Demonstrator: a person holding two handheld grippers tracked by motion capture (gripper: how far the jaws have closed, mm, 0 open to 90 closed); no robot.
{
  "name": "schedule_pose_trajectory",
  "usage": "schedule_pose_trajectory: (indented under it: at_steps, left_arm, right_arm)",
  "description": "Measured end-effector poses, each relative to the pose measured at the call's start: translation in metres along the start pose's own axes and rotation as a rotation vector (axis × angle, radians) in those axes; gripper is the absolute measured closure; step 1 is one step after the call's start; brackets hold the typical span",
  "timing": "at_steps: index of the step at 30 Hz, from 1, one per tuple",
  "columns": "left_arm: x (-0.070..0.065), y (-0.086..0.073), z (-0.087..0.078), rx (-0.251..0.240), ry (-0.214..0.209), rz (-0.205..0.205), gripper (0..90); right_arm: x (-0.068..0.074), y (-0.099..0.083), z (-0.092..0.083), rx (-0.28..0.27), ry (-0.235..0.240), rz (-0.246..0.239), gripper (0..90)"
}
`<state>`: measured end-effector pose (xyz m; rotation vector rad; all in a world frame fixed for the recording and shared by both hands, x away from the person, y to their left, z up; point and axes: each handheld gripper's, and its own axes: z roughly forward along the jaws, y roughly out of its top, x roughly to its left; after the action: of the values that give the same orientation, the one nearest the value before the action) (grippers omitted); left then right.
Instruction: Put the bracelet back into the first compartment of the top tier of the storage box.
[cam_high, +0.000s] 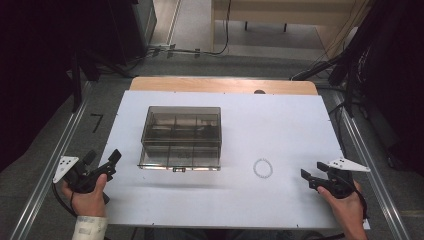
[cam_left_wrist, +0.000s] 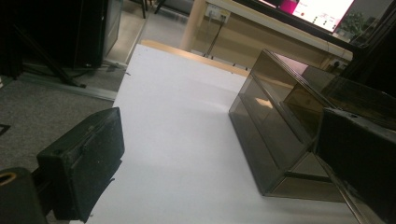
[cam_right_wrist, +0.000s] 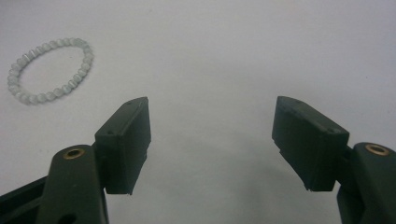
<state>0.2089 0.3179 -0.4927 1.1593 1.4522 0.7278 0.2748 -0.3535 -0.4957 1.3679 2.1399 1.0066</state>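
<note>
A: Bracelet (cam_high: 263, 168) of pale beads lies flat on the white worktop (cam_high: 280, 125), untouched, between the smoky compartment box (cam_high: 181, 138) and our right claw (cam_high: 311, 178). We judge the job barely begun: nothing lifted, nothing placed, the box lid apparently down, though we cannot be sure of that through the tinted plastic.

B: Agreed. Right claw is released, jaws spread wide with bare worktop between them. In the right gripper view the bracelet (cam_right_wrist: 50, 70) sits up and to the left of the jaws, well outside the gap, near but not touching.

A: Left claw (cam_high: 107, 165) rests at the near left edge of the worktop, beside the box's front left corner, apart from it. In the left gripper view its jaws stand released too, with one pad (cam_left_wrist: 84, 158) low on the left, the other dark at the right edge, and the box (cam_left_wrist: 285, 126) showing between and beyond them. Nothing gripped.

B: So what is left, as we read it: bring the right claw over and around the beads, clench, carry them to the box, and get the box open, likely with the left. All of that is ahead of us.

A: Noted. Both hands low, both claws empty.
</note>
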Motion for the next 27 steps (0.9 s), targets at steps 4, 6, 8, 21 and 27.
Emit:
schedule_pose_trajectory:
  at_steps: [4,6,8,21,27]
  left_arm:
    - [-0.0002,-0.0001,-0.0002,0.0,-0.002,0.0,2.3]
    - [-0.0002,-0.0001,-0.0002,0.001,-0.002,0.0,2.3]
    - [0.0,-0.0002,-0.0002,0.001,-0.001,-0.002,2.3]
    - [-0.0004,-0.0002,0.0,0.001,-0.003,0.001,2.3]
    - [-0.0008,-0.0003,0.0002,0.001,-0.004,0.003,2.3]
  right_arm:
    - [0.0,0.0001,0.0008,0.006,0.003,0.004,25.7]
    - [0.0002,0.0001,0.0008,0.007,0.004,0.006,25.8]
    - [0.0003,0.0001,0.0014,0.008,0.008,0.006,25.8]
    - [0.0041,0.0023,0.0022,0.003,0.022,0.001,26.2]
    - [0.0063,0.0032,0.0031,0.005,0.027,-0.004,26.2]
